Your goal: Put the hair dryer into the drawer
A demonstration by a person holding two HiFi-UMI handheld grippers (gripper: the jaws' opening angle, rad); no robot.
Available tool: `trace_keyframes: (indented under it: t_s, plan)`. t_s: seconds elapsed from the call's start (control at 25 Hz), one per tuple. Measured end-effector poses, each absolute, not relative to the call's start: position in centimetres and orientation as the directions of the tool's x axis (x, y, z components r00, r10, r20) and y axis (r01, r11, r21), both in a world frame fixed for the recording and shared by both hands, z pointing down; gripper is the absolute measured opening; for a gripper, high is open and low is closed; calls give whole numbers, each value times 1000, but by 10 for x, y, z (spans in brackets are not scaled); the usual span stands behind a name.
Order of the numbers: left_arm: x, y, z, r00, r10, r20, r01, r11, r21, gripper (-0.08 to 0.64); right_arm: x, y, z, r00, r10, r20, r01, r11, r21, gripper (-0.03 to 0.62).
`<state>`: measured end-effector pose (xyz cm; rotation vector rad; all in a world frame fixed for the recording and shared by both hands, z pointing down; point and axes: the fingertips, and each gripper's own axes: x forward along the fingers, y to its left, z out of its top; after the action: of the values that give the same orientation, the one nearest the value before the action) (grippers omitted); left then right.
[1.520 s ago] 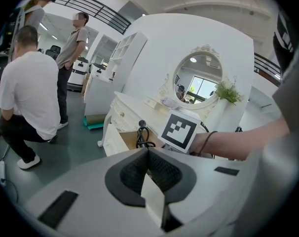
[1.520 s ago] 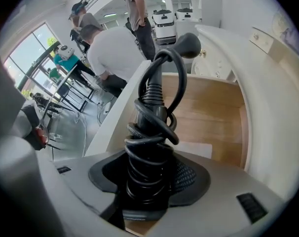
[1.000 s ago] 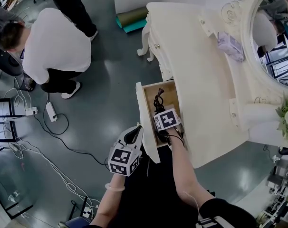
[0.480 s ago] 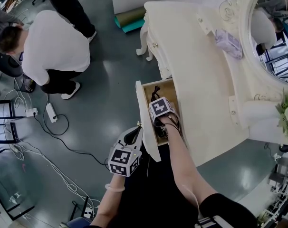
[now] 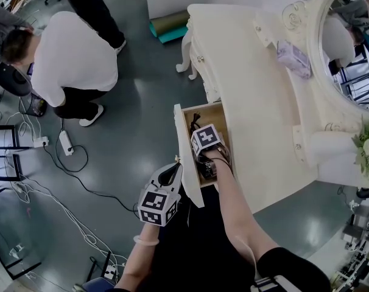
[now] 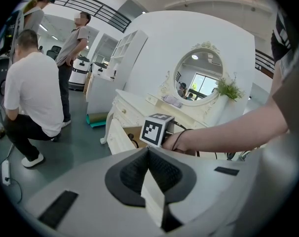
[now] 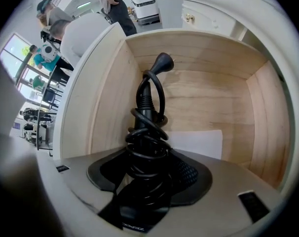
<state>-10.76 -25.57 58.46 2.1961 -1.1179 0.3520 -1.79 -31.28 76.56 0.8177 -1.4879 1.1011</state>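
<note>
The black hair dryer (image 7: 147,132), its cord coiled round the handle and the plug (image 7: 163,62) sticking up, stands inside the open wooden drawer (image 7: 105,98). My right gripper (image 7: 149,167) points steeply down into that drawer (image 5: 187,157). Its jaws have just been opening, and the dryer is still between the pads, which look slack on it. In the head view its marker cube (image 5: 206,140) covers most of the dryer (image 5: 207,169). My left gripper (image 5: 174,165) hangs shut and empty just left of the drawer front, and its pads (image 6: 148,154) meet.
The drawer belongs to a cream dressing table (image 5: 251,102) with an oval mirror (image 5: 349,47) and a purple pack (image 5: 294,58). A white sheet (image 7: 199,143) lies on the drawer floor. A person in a white shirt (image 5: 69,59) crouches at the left near floor cables (image 5: 63,181).
My right gripper has shifted a little further into the drawer and tipped steeper with the dryer. The left gripper has stayed where it was.
</note>
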Motion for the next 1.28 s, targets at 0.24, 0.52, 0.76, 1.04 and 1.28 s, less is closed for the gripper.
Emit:
trace_keyframes:
  t_s: [0.24,0.52,0.76,1.04,1.28]
  plan:
    - [-104,-253,585,608,-619,497,-793,-444,417,-6,-24,-325,751,-269,-82,960,-916,328,-228,270]
    - [-98,-250,581,615,-620,487,-788,-459,411,-7,-34,-336,730,-396,-242,886,-905,267,-332,326]
    - [-96,-249,573,622,-629,466,-782,-479,399,-6,-35,-342,706,-449,-417,790,-892,264,-367,369]
    - [-96,-244,560,623,-653,431,-782,-492,383,-6,-51,-332,657,-532,-538,655,-843,413,-345,379]
    - [-96,-248,538,615,-692,378,-787,-507,352,-6,-53,-332,585,-607,-643,467,-794,466,-391,330]
